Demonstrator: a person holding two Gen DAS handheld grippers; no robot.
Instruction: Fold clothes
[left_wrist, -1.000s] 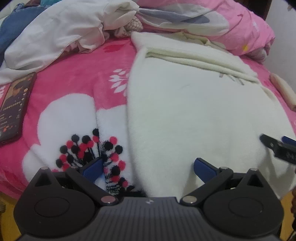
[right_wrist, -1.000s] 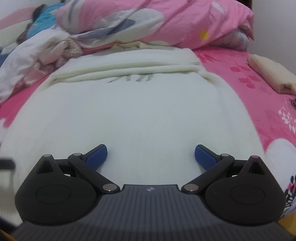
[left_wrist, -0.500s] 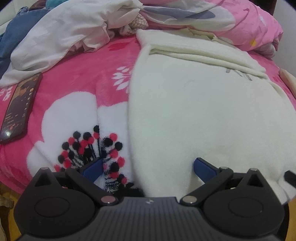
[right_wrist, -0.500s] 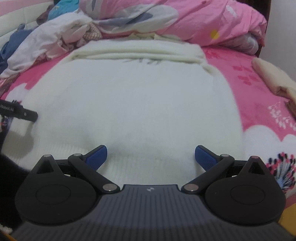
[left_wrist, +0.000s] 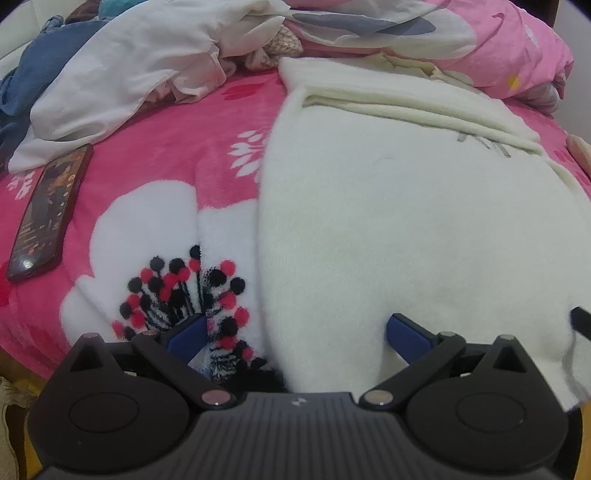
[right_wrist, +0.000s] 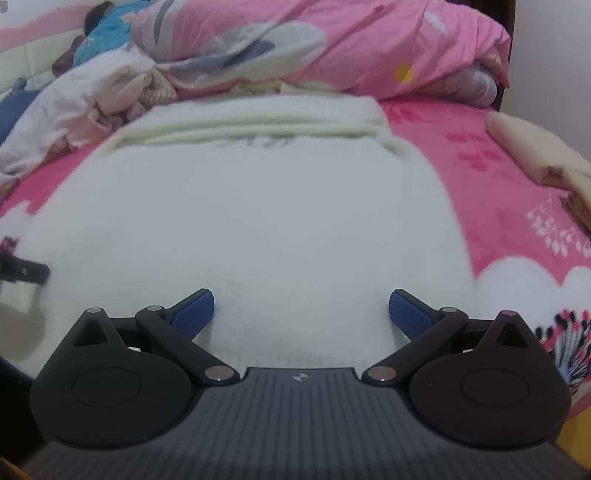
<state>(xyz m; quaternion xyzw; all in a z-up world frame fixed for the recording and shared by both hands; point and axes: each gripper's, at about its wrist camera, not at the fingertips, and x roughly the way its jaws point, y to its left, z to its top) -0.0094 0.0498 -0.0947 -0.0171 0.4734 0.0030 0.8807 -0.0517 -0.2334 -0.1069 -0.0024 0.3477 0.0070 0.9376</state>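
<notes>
Left gripper (left_wrist: 295, 334), right gripper (right_wrist: 301, 308): both spread wide, holding nothing, drawing back toward the near hem since a second ago, suggesting a hem grasp is coming. Cream sweater (left_wrist: 406, 221): lying flat on pink blanket (left_wrist: 166, 155), extending toward twelve o'clock from both.

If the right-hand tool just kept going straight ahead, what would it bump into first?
Most likely the cream sweater: the right tool, open, already sits over its near hem. Beyond lie its folded band and the pink quilt; depth is uncertain.
</notes>
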